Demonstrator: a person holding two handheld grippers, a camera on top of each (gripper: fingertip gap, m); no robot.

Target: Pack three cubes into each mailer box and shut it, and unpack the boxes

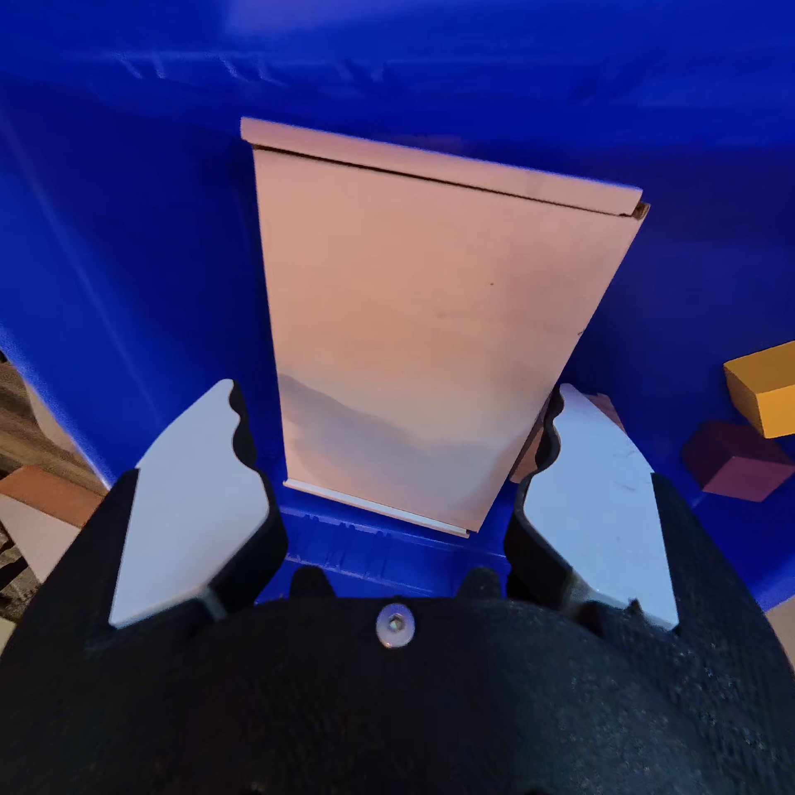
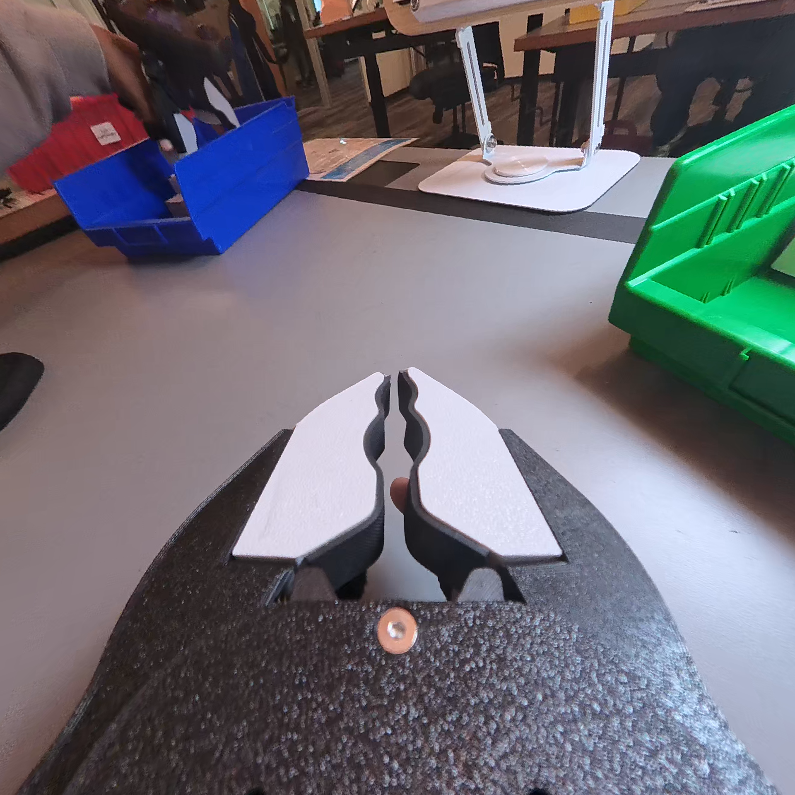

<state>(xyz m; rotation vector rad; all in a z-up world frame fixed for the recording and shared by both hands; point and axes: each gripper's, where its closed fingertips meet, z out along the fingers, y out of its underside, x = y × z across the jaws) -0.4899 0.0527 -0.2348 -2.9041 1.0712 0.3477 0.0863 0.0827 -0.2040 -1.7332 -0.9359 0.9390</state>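
Observation:
In the left wrist view a shut white mailer box [image 1: 430, 318] leans against the wall inside a blue bin [image 1: 129, 215]. My left gripper [image 1: 395, 400] is open, its fingers on either side of the box's near end, not touching it. A yellow cube [image 1: 765, 387] and a dark purple cube [image 1: 735, 460] lie in the bin to the right. In the right wrist view my right gripper [image 2: 394, 376] is shut and empty, low over the grey table [image 2: 301, 322]. The blue bin [image 2: 236, 172] stands at the far left there, with the left gripper [image 2: 206, 112] reaching into it.
A green bin [image 2: 714, 292] stands at the right of the table. A white stand [image 2: 529, 172] sits at the far edge, with a printed sheet [image 2: 352, 155] beside it. A red bin [image 2: 73, 137] is behind the blue one. A person's sleeve [image 2: 43, 64] is at top left. My hands' fingertips stand some 60 cm from each other. The yellow cube [image 1: 765, 387] sits 8 cm or so from the ends of my left fingers.

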